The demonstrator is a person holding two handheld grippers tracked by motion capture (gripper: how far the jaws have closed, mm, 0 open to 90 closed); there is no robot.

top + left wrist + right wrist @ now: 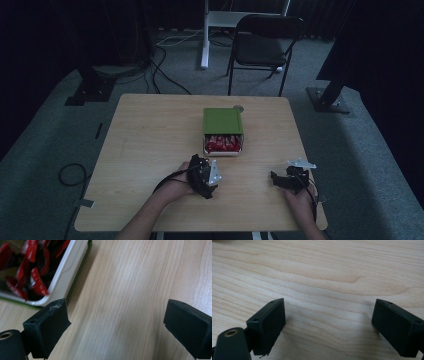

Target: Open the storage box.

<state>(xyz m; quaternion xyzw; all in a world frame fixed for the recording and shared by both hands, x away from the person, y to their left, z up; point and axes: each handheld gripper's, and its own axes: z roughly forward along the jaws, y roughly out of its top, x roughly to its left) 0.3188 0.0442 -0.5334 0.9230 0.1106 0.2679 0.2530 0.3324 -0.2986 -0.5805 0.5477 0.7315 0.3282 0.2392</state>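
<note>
left tool (204, 176): jaws wide apart, low over table | right tool (292, 179): jaws wide apart

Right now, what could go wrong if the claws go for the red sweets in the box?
The green lid covers most of the white box, so an open left gripper might bump the lid or push the box instead of reaching in. The red packets lie crowded together, so the jaws could grab several or crush one. The right gripper sits near the table edge, and its cable could snag.
</note>
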